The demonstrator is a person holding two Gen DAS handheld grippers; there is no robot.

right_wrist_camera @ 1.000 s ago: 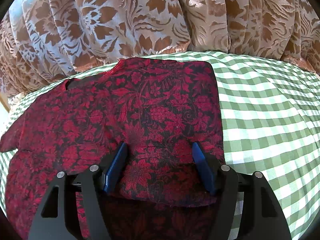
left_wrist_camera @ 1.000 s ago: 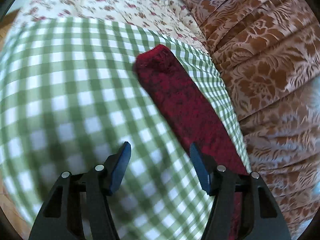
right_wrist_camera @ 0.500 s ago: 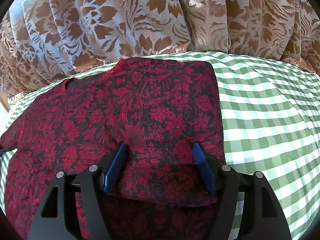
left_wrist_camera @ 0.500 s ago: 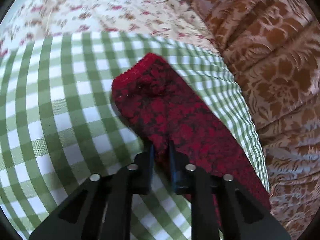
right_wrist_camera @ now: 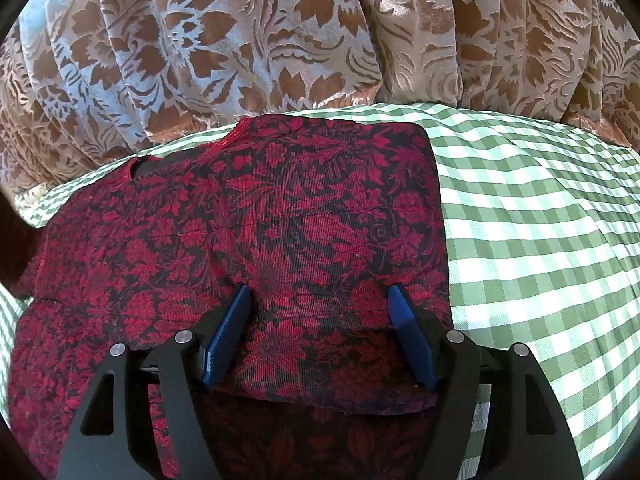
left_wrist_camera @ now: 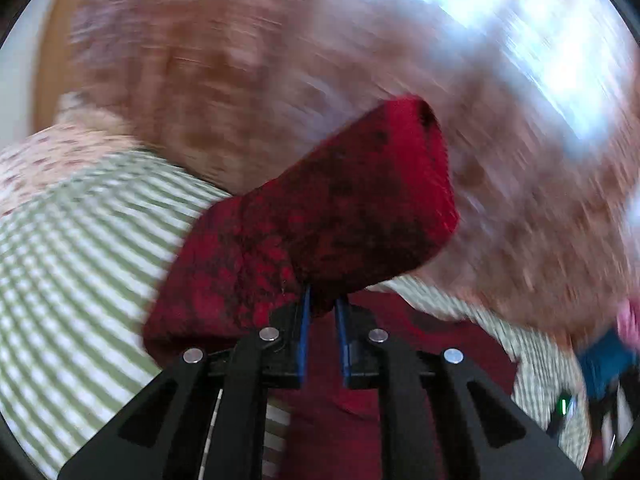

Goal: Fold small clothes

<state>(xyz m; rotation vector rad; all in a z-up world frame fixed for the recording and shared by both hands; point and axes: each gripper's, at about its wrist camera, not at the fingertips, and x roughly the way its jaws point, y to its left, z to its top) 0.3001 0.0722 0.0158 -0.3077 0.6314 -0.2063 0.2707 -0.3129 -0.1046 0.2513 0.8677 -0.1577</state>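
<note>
A small red garment with a dark floral pattern (right_wrist_camera: 280, 232) lies on the green checked cloth (right_wrist_camera: 540, 220). Its right side is folded over. My right gripper (right_wrist_camera: 320, 304) is open, its blue fingers resting on the folded part, one on each side. In the blurred left wrist view, my left gripper (left_wrist_camera: 322, 308) is shut on the garment's sleeve (left_wrist_camera: 320, 216) and holds it lifted above the green checked cloth (left_wrist_camera: 80, 248).
A brown floral curtain (right_wrist_camera: 280, 40) hangs right behind the far edge of the cloth. A pale flowered fabric (left_wrist_camera: 48, 160) lies at the left in the left wrist view. A blurred blue object (left_wrist_camera: 604, 360) shows at its lower right.
My left gripper closed on the sleeve end, then lifted it and swung it up and to the right. My right gripper stayed open and still on the garment.
</note>
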